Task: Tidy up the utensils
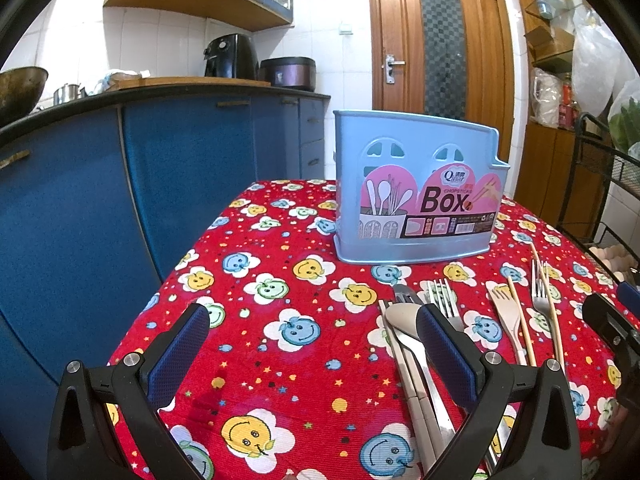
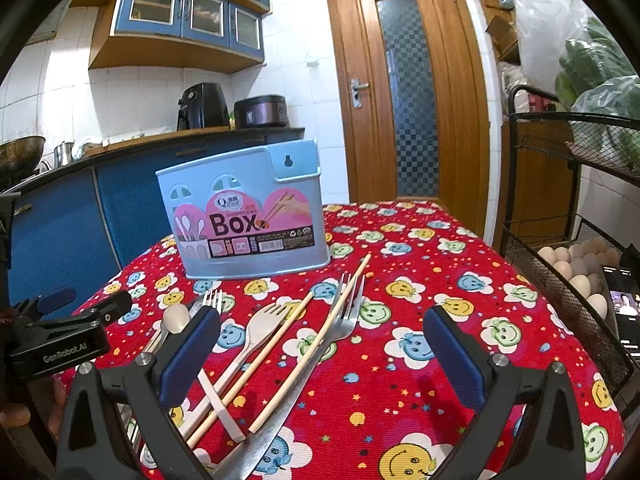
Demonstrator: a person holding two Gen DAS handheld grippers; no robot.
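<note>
A light blue utensil box (image 1: 416, 184) with a pink "Box" label stands upright on the red smiley tablecloth (image 1: 280, 320); it also shows in the right wrist view (image 2: 248, 216). Utensils lie in front of it: a beige spoon (image 1: 402, 314), metal forks (image 1: 442, 296), a beige plastic fork (image 2: 260, 324), two wooden chopsticks (image 2: 320, 340) and a steel fork (image 2: 344, 320). My left gripper (image 1: 312, 328) is open and empty, left of the utensils. My right gripper (image 2: 320, 332) is open and empty, low above the utensils. The left gripper also shows in the right wrist view (image 2: 76, 312).
Blue kitchen cabinets (image 1: 180, 180) stand left of the table. A black wire rack with eggs (image 2: 576, 268) stands at the right, with a phone (image 2: 624, 304) beside it. A wooden door (image 2: 408, 100) is behind the table.
</note>
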